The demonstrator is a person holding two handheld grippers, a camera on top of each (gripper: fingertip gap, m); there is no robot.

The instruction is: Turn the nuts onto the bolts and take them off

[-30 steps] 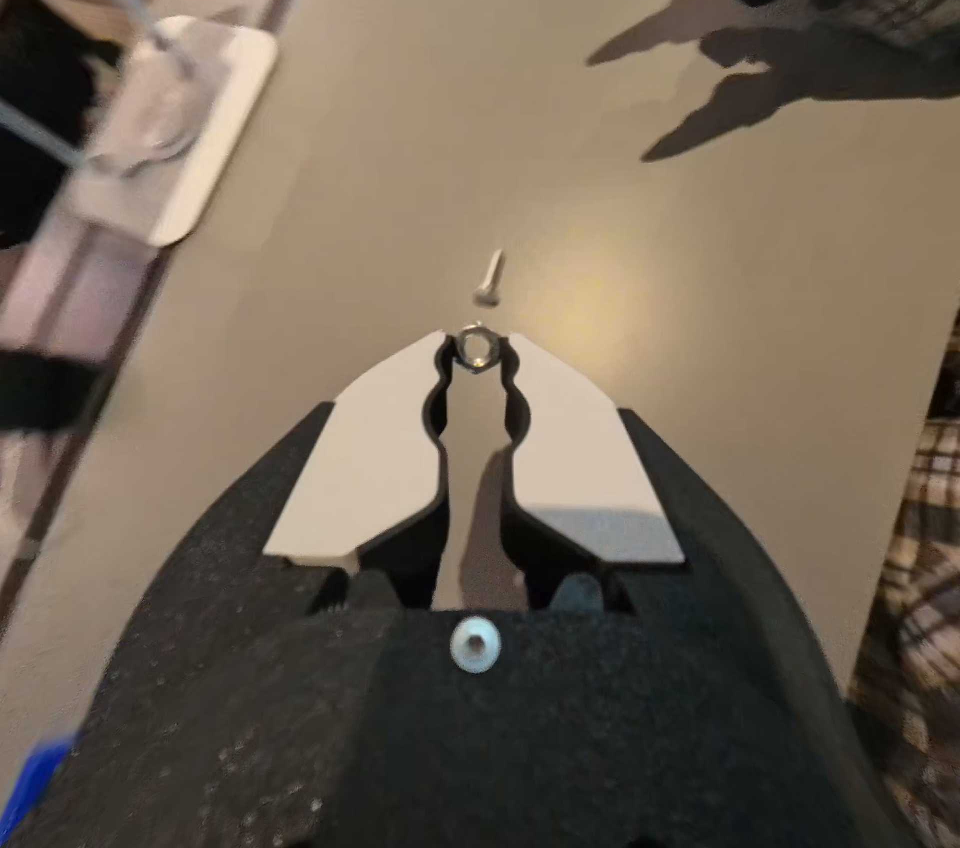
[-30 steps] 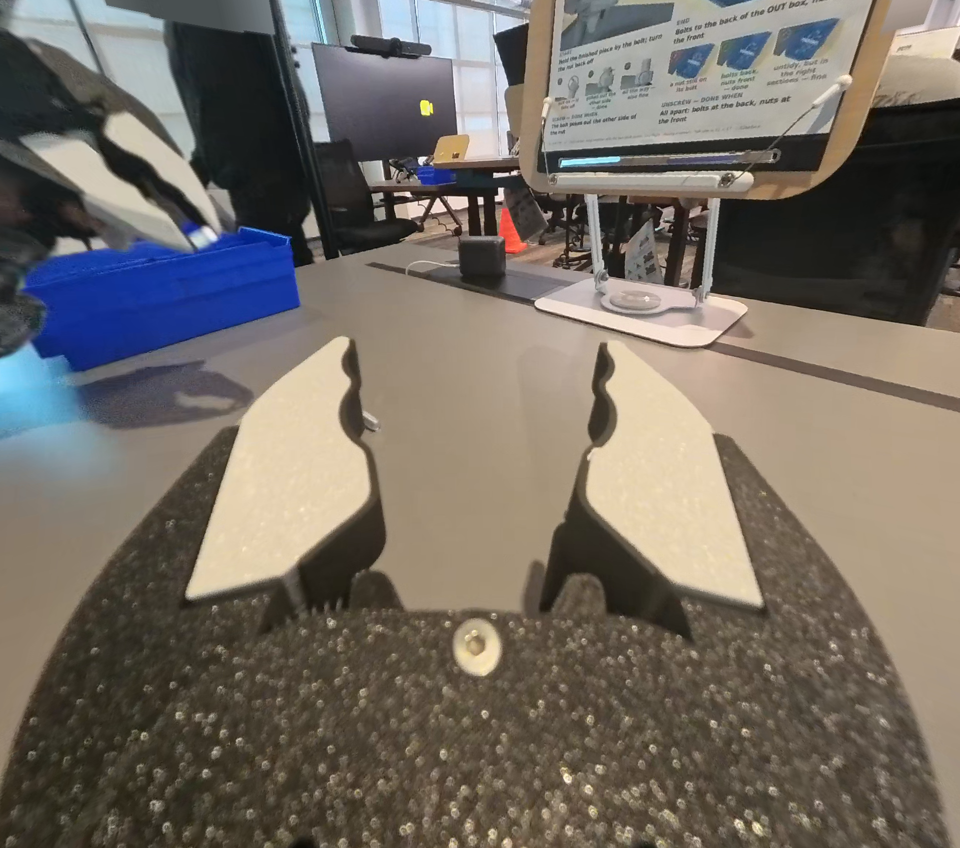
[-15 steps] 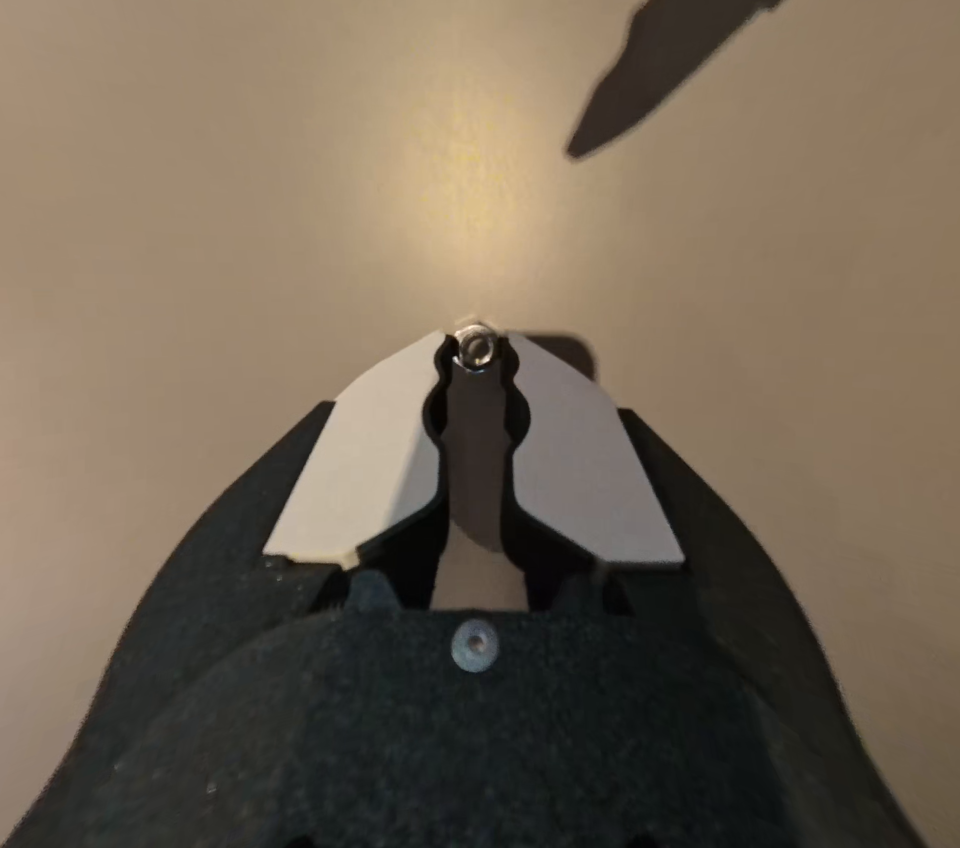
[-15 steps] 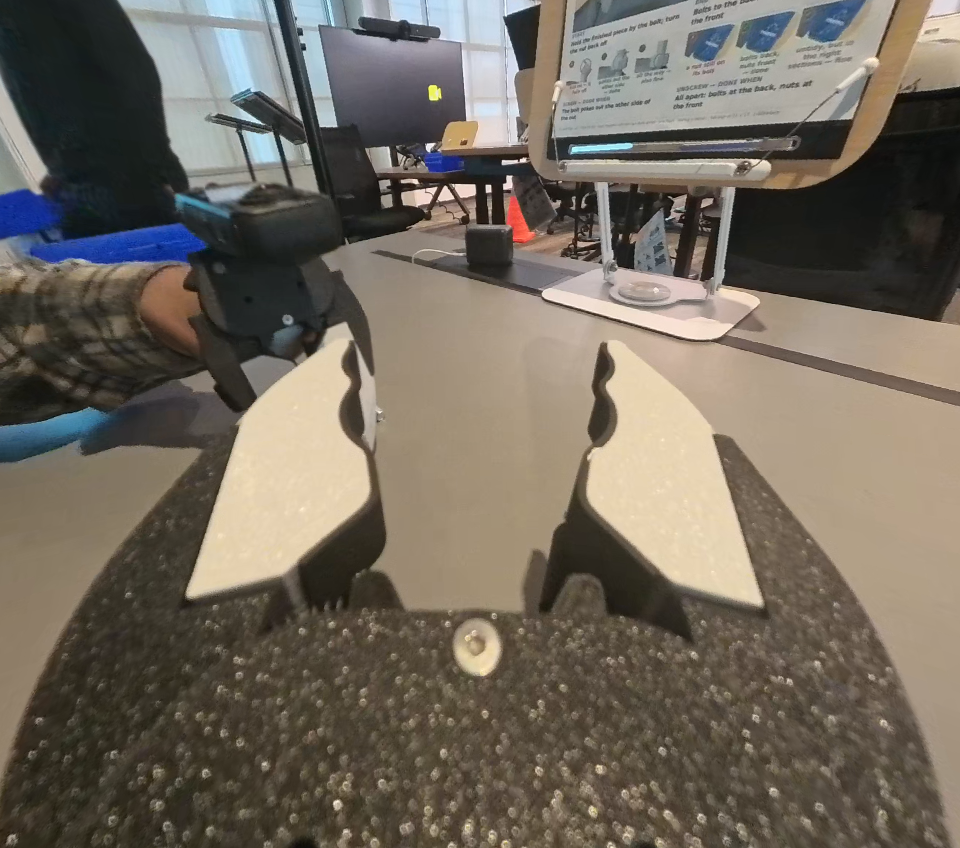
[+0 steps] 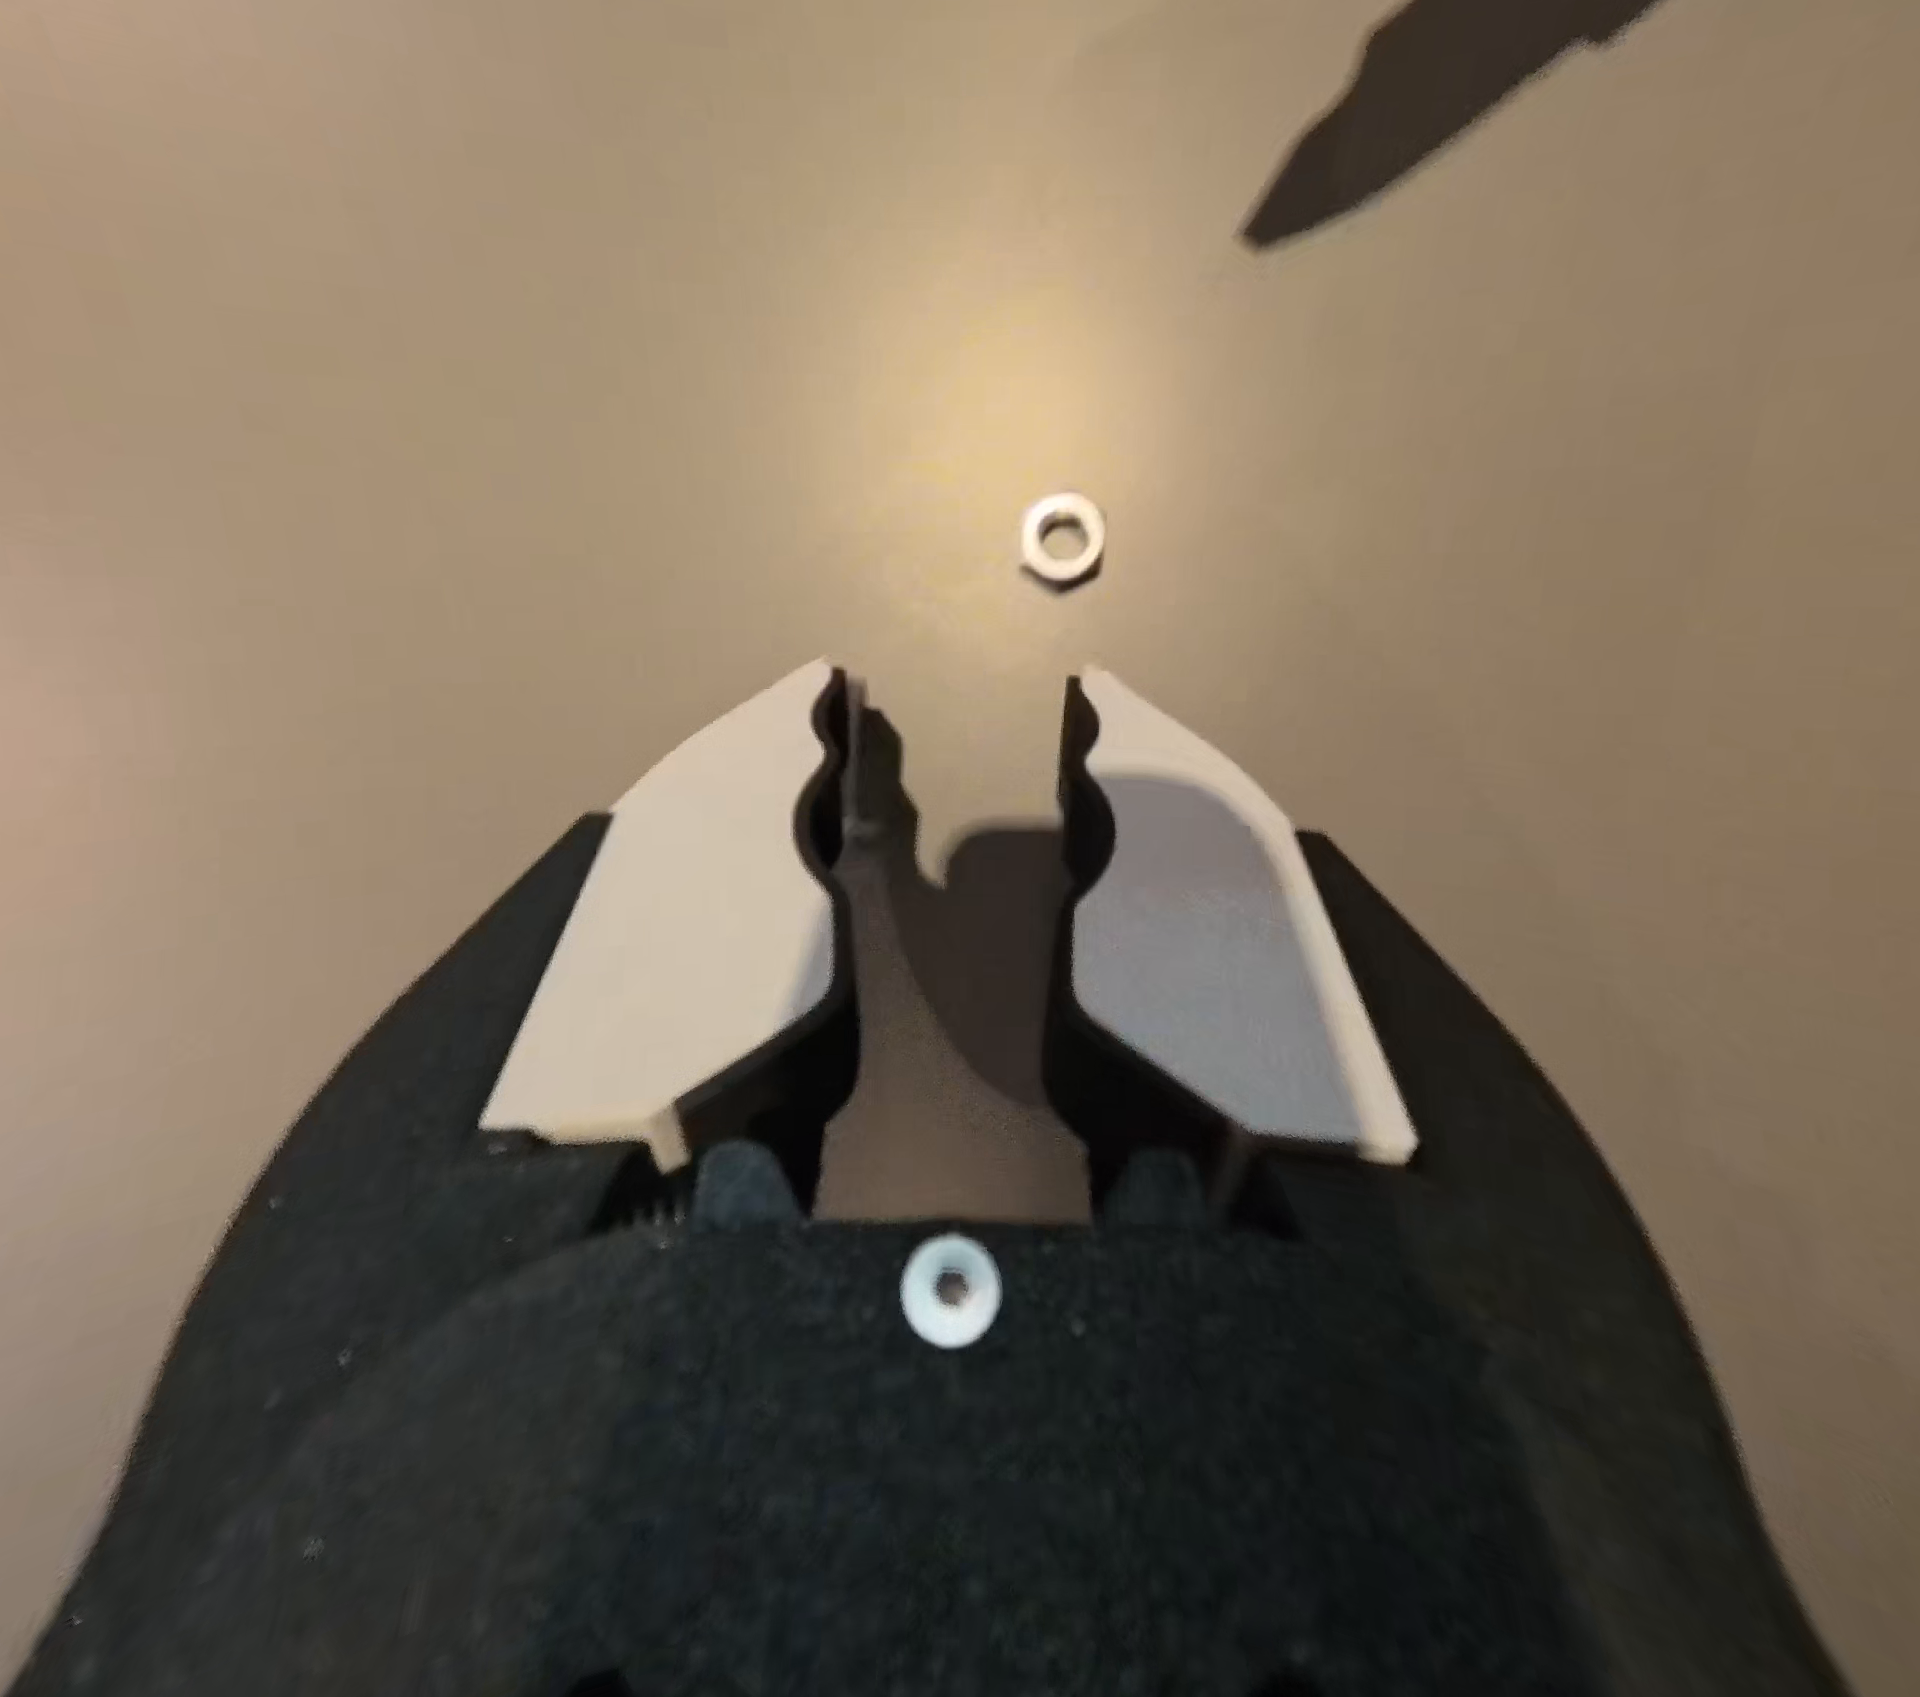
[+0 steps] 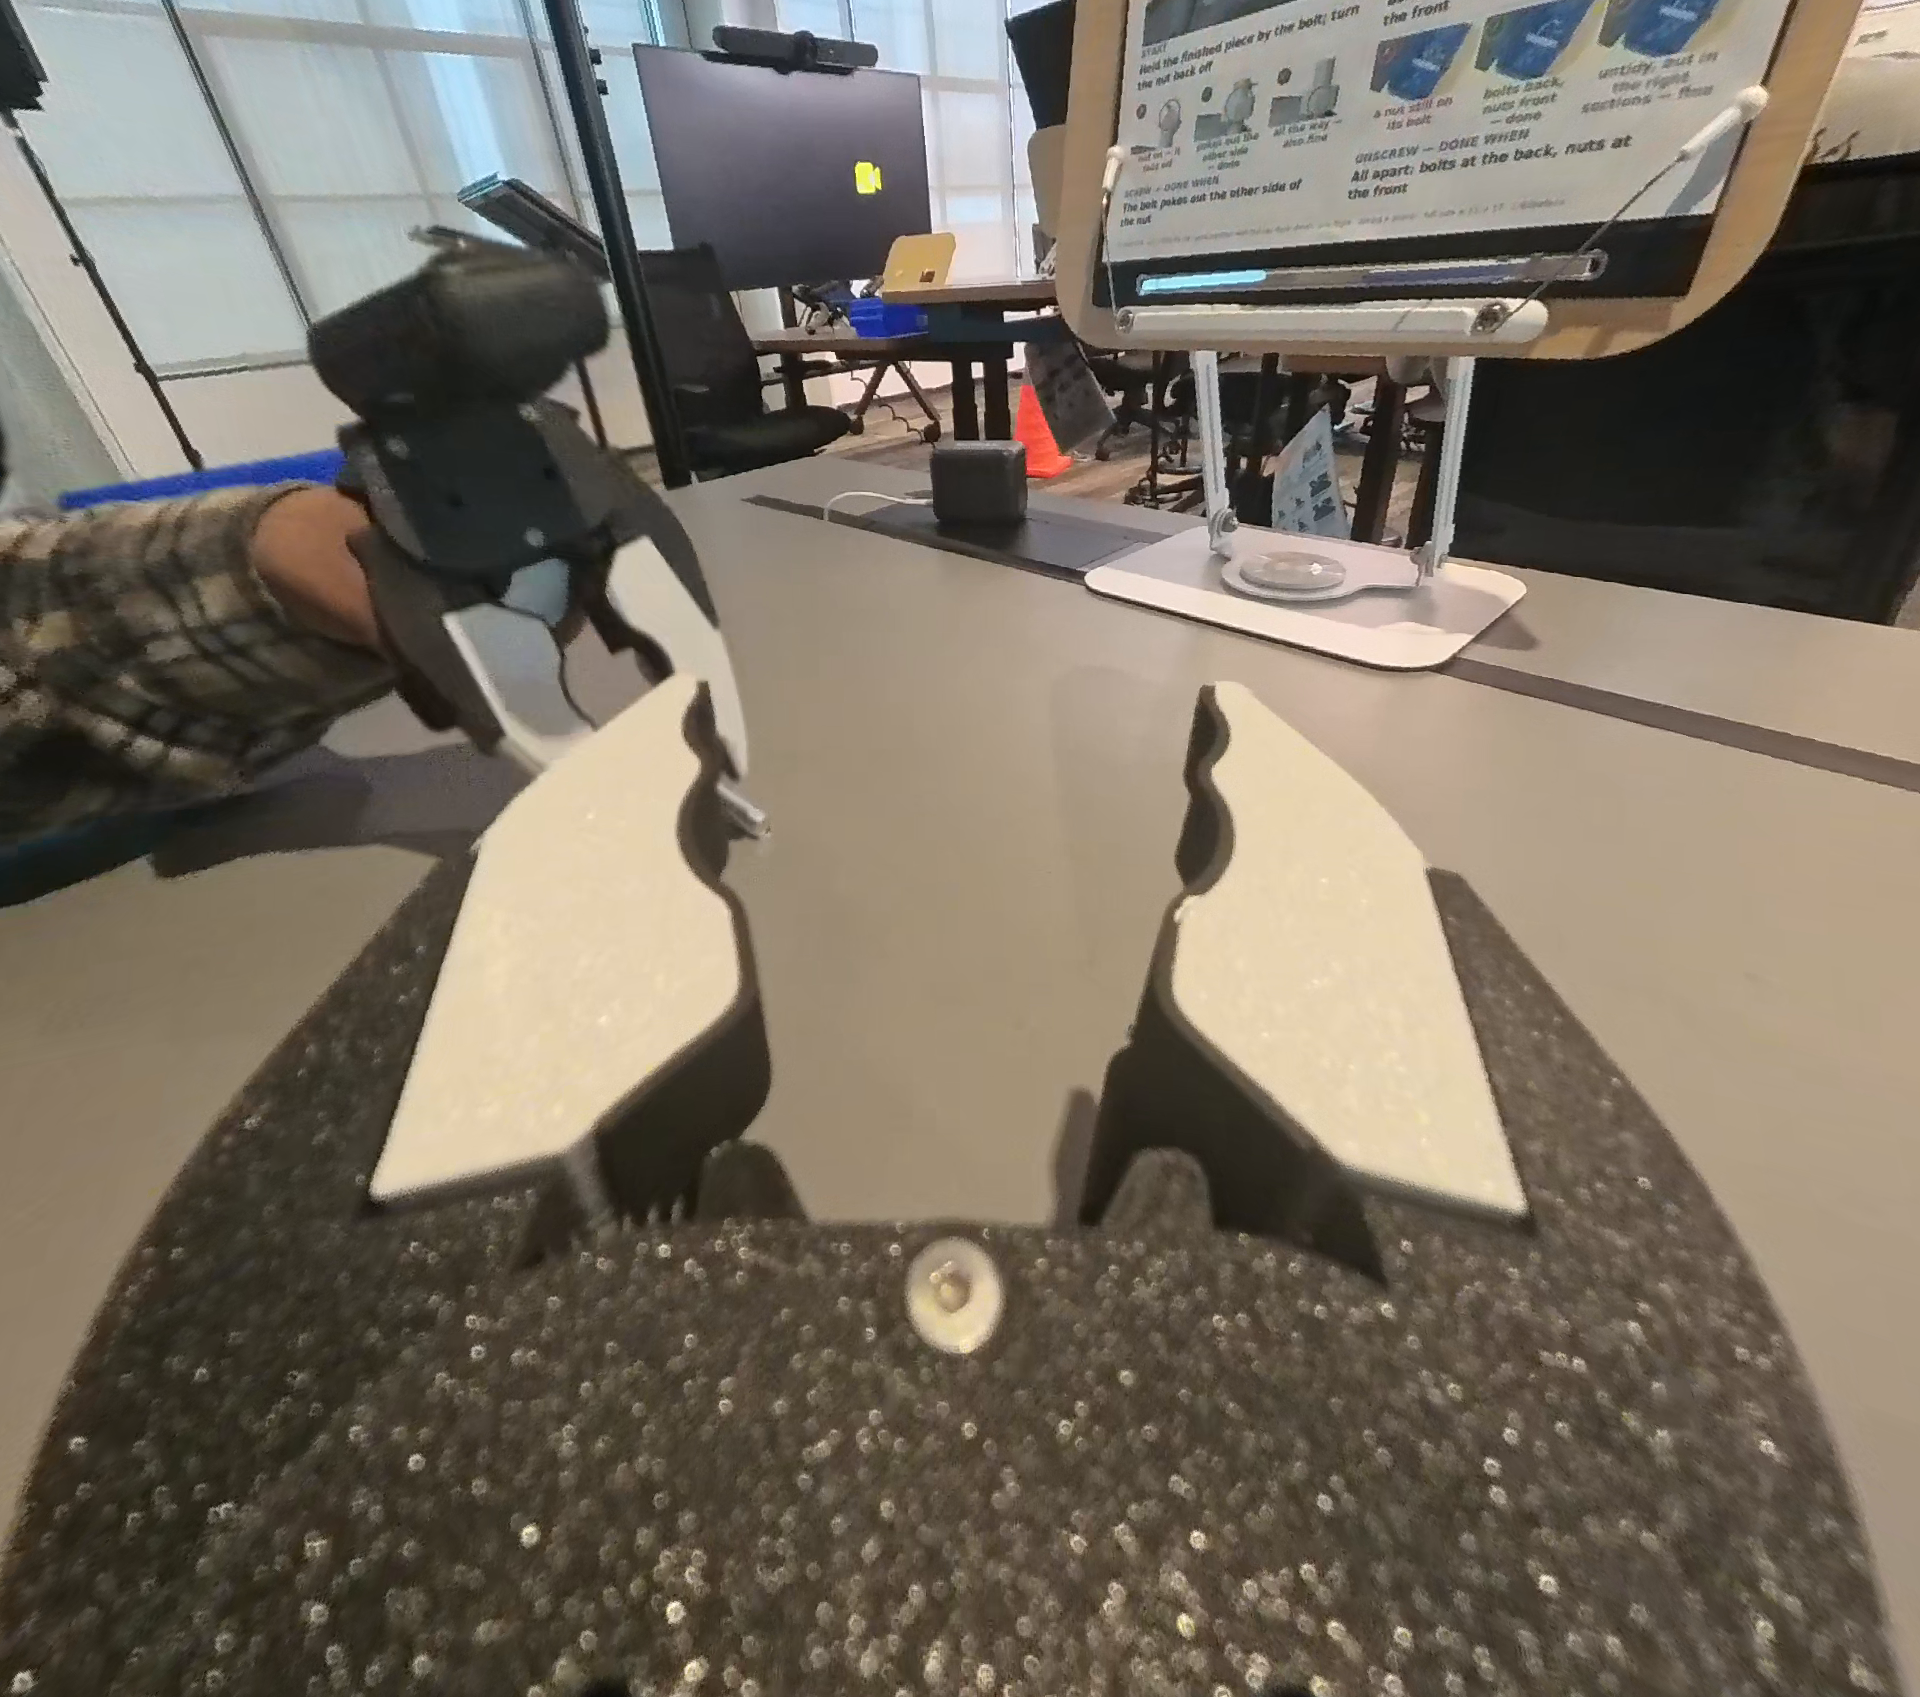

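Observation:
A small silver nut (image 5: 1062, 544) lies flat on the tan table (image 5: 520, 297), just beyond my left gripper's tips and slightly right of them. My left gripper (image 5: 956, 681) is open and empty, pointing down at the table. It also shows in the right wrist view (image 6: 582, 671), held by a hand in a plaid sleeve (image 6: 156, 629). My right gripper (image 6: 951, 697) is open and empty, low over the table. A small silver bolt (image 6: 748, 813) lies on the table, peeking out beside my right gripper's left finger (image 6: 592, 920), below the left gripper's tips.
An instruction board (image 6: 1455, 37) on a white stand base (image 6: 1309, 598) stands at the back right. A black cube (image 6: 977, 484) sits on a dark strip behind. A blue bin (image 6: 208, 468) is at the far left behind the sleeve.
My left gripper opened and let go of the nut, which now lies on the table ahead of its tips. The left gripper moved closer to the right gripper's view. The right gripper stays open.

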